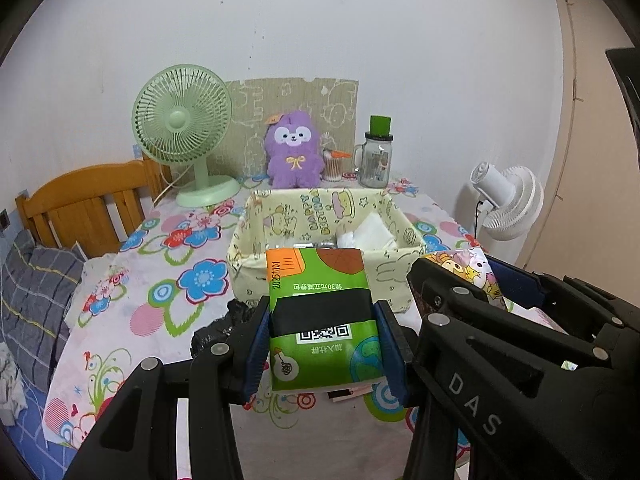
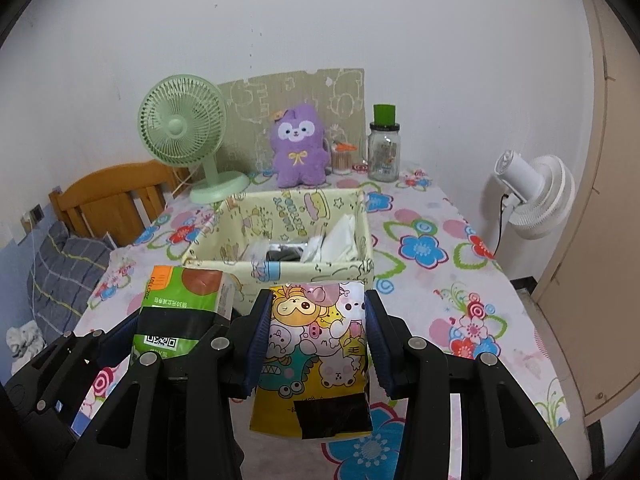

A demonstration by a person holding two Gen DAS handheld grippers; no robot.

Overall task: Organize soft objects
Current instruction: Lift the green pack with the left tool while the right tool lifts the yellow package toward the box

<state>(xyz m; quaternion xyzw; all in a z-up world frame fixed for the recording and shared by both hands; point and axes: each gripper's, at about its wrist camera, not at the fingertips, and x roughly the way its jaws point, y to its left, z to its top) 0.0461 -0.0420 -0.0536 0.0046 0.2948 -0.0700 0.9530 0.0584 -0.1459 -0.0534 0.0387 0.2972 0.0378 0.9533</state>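
The left gripper (image 1: 325, 344) pinches a green tissue pack (image 1: 320, 312) between its blue pads, holding it clear of the flowered tablecloth (image 1: 160, 280) just in front of the cream fabric basket (image 1: 248, 256). The right gripper (image 2: 316, 344) pinches a cartoon-printed tissue pack (image 2: 316, 344) the same way, also lifted just in front of the basket and to the right of the green pack. Inside the basket lie white packets (image 2: 340, 240) and a dark item (image 2: 286, 254) that is too small to identify. Behind the basket, against the wall, stand a green desk fan (image 1: 182, 128), a purple plush toy (image 1: 294, 152) and a glass jar with a green lid (image 1: 376, 156). A white fan (image 2: 532, 196) stands off the table, to the basket's right.
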